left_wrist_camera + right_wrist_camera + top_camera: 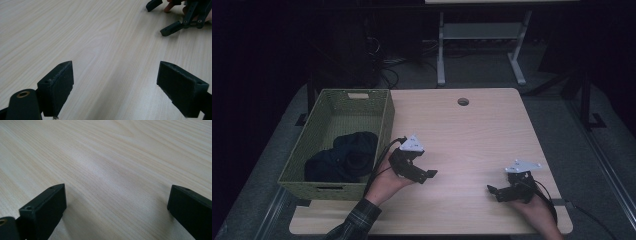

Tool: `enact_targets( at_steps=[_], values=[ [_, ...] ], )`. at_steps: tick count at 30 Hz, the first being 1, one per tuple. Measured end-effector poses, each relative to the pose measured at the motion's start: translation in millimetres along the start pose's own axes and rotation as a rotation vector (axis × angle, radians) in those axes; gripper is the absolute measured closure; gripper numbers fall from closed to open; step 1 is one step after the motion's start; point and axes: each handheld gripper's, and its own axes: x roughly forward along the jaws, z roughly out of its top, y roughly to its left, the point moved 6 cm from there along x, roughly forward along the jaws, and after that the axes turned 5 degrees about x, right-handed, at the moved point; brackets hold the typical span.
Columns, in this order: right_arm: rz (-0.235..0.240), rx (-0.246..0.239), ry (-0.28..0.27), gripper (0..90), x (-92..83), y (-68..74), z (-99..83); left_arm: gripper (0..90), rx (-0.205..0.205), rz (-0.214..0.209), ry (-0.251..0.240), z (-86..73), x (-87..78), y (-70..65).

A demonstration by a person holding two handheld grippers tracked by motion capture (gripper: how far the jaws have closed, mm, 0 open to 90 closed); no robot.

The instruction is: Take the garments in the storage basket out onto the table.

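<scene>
Dark garment (344, 157), bundled in the near half of the green woven basket (384, 125), at about 9 o'clock on the worktop (472, 140); judged soft, light and limp, likely to sag and trail when lifted, not fragile; the raised fold at the top of the bundle looks the best place to pinch, since a thick gather of cloth should slip less than a single layer; the basket wall may catch a trailing end. Left gripper (424, 175), just beside the basket at its 3 o'clock side, jaws spread wide and holding nothing, bare wood between them in the left gripper view (115, 82). Right gripper (493, 190), well apart at about 5 o'clock near the front edge, jaws likewise wide open and empty (116, 205); seen also far off in the left gripper view (162, 17).
</scene>
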Motion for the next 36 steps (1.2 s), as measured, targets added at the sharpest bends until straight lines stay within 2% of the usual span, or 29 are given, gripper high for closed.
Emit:
enact_targets(
  at_steps=[9,12,18,27,36],
  values=[
    [0.000,-0.001,-0.001,1.8,0.0,-0.1,0.0,13.7,-0.005,0.003,-0.024,7.2,-7.4,3.1],
    [0.000,-0.001,-0.001,1.8,0.0,-0.1,0.0,13.7,0.008,-0.001,-0.019,9.3,-9.1,4.3],
    [0.000,0.000,0.000,1.8,0.0,0.0,0.0,13.7,0.000,0.000,-0.027,13.2,-12.6,6.4],
    [-0.001,0.000,-0.001,1.8,0.1,-0.1,0.1,13.8,-0.003,0.009,-0.043,21.0,-23.8,15.3],
    [0.000,0.000,-0.001,1.8,0.1,0.0,0.1,13.8,-0.001,0.010,-0.039,24.9,-33.8,24.8]
  ],
)
